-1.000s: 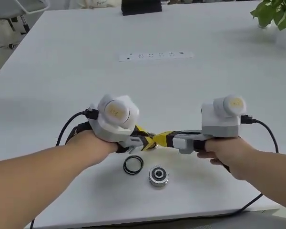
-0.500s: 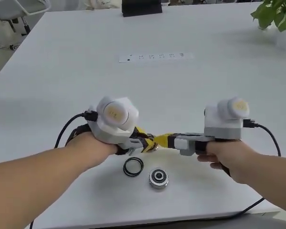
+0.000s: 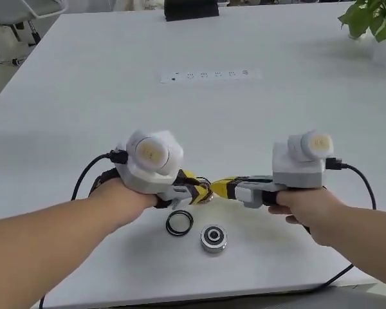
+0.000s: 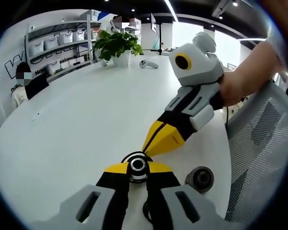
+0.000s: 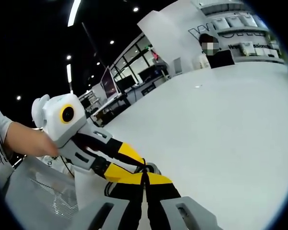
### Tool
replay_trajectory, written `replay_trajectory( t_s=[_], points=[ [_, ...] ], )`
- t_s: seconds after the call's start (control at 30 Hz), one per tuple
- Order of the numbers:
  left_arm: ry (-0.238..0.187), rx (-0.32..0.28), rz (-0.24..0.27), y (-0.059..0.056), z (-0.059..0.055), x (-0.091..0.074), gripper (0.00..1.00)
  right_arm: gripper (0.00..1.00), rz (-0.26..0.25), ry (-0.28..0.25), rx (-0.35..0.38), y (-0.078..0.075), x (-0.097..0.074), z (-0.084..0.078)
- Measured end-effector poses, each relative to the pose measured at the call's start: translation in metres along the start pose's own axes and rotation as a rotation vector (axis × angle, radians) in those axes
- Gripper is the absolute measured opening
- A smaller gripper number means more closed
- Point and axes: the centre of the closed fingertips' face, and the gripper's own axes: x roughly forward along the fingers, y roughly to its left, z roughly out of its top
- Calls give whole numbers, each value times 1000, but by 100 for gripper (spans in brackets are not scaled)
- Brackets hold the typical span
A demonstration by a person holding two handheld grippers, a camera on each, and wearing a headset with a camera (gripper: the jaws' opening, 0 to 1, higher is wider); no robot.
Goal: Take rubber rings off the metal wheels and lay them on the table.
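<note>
In the head view, the left gripper point(image 3: 202, 192) and the right gripper point(image 3: 217, 187) are held tip to tip low over the white table point(image 3: 276, 103), each grasped by a hand. Nearer the person, loose rings point(image 3: 179, 223) of black rubber are laid flat on the table, and a loose wheel point(image 3: 213, 237) is set just beside them. A power strip point(image 3: 210, 75) lies farther back, and a plant point(image 3: 372, 16) stands at the far corner. In the left gripper view, the left gripper's yellow-tipped jaws are clamped on a held wheel point(image 4: 138, 166), raised above the table. A rubber ring point(image 4: 132, 155) is seated round it, and the right gripper's tips are pinched together on that ring's edge. In the right gripper view, the right jaws are pressed together, the left gripper is met at their tips, and the held wheel is mostly hidden behind them.
</note>
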Motion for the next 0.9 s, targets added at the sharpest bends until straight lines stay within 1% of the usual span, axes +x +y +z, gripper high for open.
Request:
replay_trajectory(
  t_s=[0.2, 0.3, 0.6, 0.77, 0.9],
  points=[
    [5, 10, -16, -4, -1, -3, 12, 0, 3, 4, -15, -1, 0, 0],
    [1, 9, -22, -4, -1, -5, 14, 0, 6, 3, -16, -1, 0, 0],
    [-18, 9, -34, -7, 3, -18, 19, 0, 19, 8, -38, 4, -1, 2],
    [-31, -1, -37, -9, 5, -26, 26, 0, 28, 10, -51, 7, -1, 3],
    [-44, -9, -39, -8, 7, -32, 28, 0, 37, 8, -58, 9, -1, 6]
  ],
)
